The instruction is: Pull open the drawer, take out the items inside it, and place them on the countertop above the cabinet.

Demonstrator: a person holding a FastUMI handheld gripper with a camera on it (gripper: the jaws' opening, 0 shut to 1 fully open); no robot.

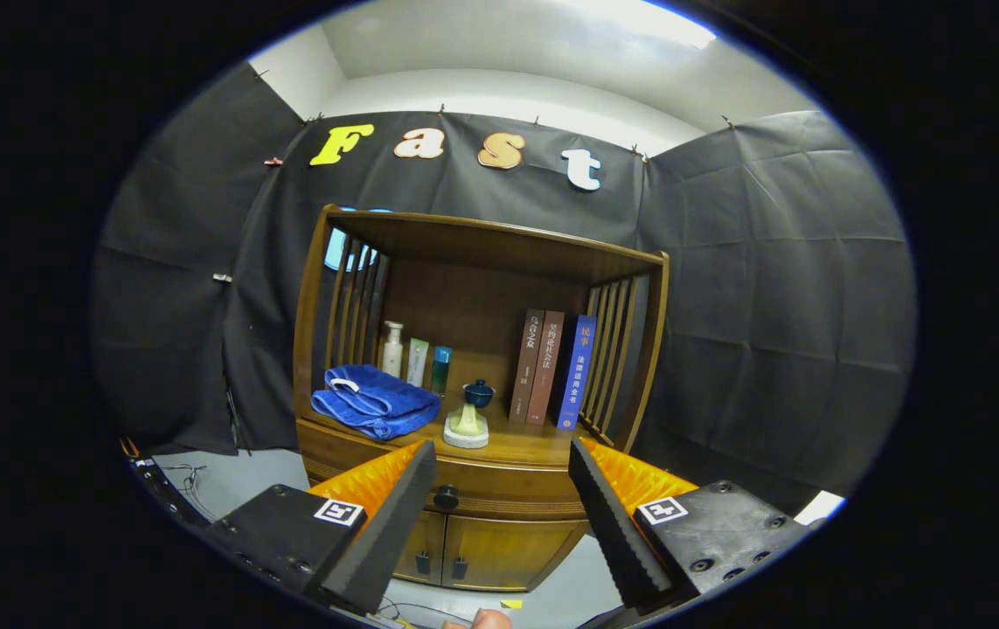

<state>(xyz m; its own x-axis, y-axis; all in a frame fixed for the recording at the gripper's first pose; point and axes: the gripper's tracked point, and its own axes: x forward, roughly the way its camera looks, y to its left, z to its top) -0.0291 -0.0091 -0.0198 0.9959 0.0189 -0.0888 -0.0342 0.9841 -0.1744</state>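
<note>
Gripper (pixel 499 489) with fingers spread wide apart, holding nothing, closed drawer (pixel 499 491) with dark knob (pixel 446 497) between the fingers, countertop (pixel 516 444) just beyond bearing folded blue towel (pixel 374 401), books (pixel 551 367).

Towel (pixel 374 403): you see it folded, blue, on the left of the shelf.
Bottles (pixel 414 358): three stand upright behind the towel, by the left slats.
Books (pixel 553 368): you have three upright at the right, side by side.
Small blue pot (pixel 478 392): beside a pale stand (pixel 467 426), mid-shelf.
Yellow scrap (pixel 511 604): on the floor.
</note>
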